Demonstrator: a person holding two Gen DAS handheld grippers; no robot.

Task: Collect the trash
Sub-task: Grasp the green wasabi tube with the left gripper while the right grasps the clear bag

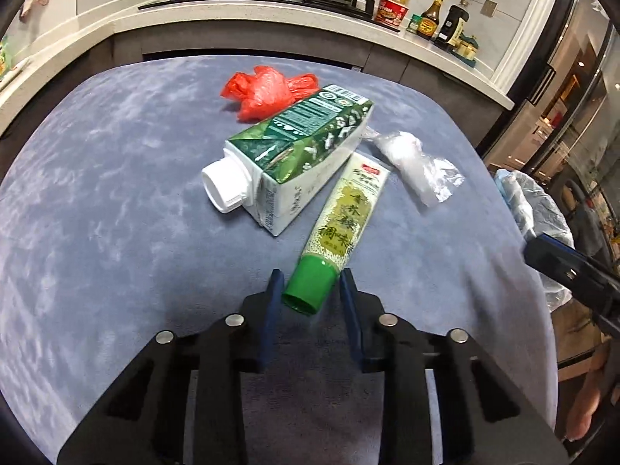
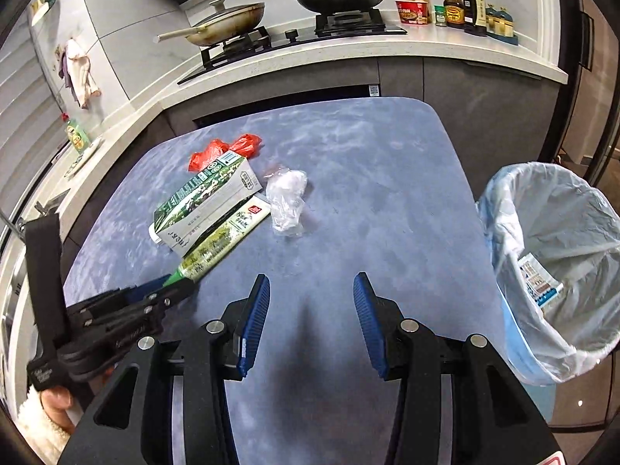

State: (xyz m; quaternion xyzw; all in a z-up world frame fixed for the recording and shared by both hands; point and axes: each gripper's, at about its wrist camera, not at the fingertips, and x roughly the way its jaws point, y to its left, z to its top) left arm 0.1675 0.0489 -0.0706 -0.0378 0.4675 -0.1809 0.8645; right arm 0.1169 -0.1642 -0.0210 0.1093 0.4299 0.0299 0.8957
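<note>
A green-capped tube (image 1: pixel 341 224) lies on the blue table (image 1: pixel 116 193), next to a green and white carton (image 1: pixel 298 155). A red plastic bag (image 1: pixel 267 91) lies behind the carton and a clear crumpled bag (image 1: pixel 410 162) to its right. My left gripper (image 1: pixel 310 283) is open, its blue fingers on either side of the tube's green cap (image 1: pixel 308 286). In the right wrist view the tube (image 2: pixel 221 240), carton (image 2: pixel 201 201), red bag (image 2: pixel 224 149) and clear bag (image 2: pixel 286 197) show at left of centre. My right gripper (image 2: pixel 312 290) is open and empty above the table.
A bin with a pale blue liner (image 2: pixel 554 267) stands at the table's right edge, with a wrapper inside. A kitchen counter (image 2: pixel 348 58) with a stove, pans and sauce bottles (image 2: pixel 465 0) runs behind the table. The left gripper (image 2: pixel 128 310) shows at lower left.
</note>
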